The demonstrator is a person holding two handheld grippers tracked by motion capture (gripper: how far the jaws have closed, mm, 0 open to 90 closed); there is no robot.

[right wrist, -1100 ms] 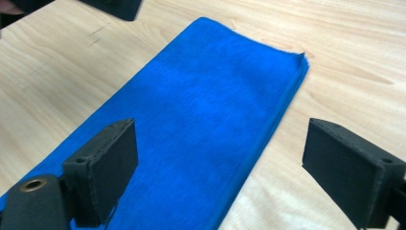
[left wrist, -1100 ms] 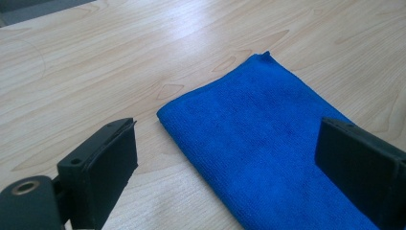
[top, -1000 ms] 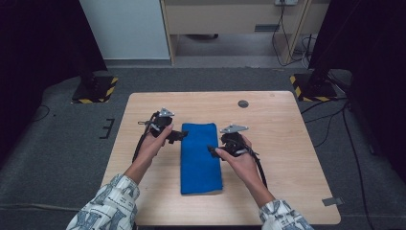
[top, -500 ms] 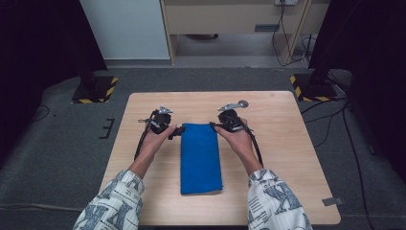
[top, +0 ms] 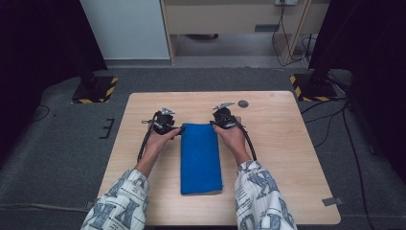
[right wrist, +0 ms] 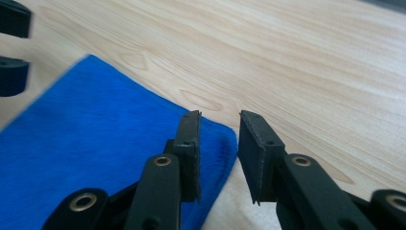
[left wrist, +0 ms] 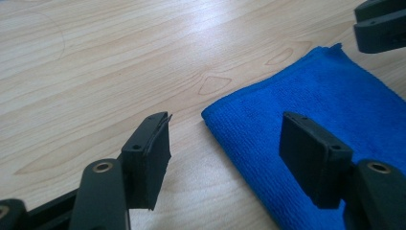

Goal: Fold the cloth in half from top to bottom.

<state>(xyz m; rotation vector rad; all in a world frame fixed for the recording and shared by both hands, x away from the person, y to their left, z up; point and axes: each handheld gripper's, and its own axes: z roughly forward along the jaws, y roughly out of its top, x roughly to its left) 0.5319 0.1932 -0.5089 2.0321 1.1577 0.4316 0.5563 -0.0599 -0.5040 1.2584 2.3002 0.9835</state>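
Observation:
A blue cloth [top: 201,158], folded into a long strip, lies flat in the middle of the wooden table [top: 287,143]. My left gripper [top: 180,129] sits low at its far left corner. In the left gripper view the jaws [left wrist: 226,125] have just been closing and straddle that corner of the cloth [left wrist: 325,96], pads clear of it. My right gripper [top: 214,124] is at the far right corner. Its jaws [right wrist: 219,120] have just been closing to a narrow gap over the edge of the cloth [right wrist: 95,134], without pressing it.
A small dark round mark [top: 243,103] lies on the table beyond the right gripper. A strip of tape [top: 332,201] sits at the near right table corner. Stand bases with yellow-black stripes [top: 95,88] [top: 311,86] rest on the floor behind.
The right hand has moved from beside the cloth's right edge up to its far right corner. The left gripper has sunk toward the far left corner. Both pairs of jaws are narrower.

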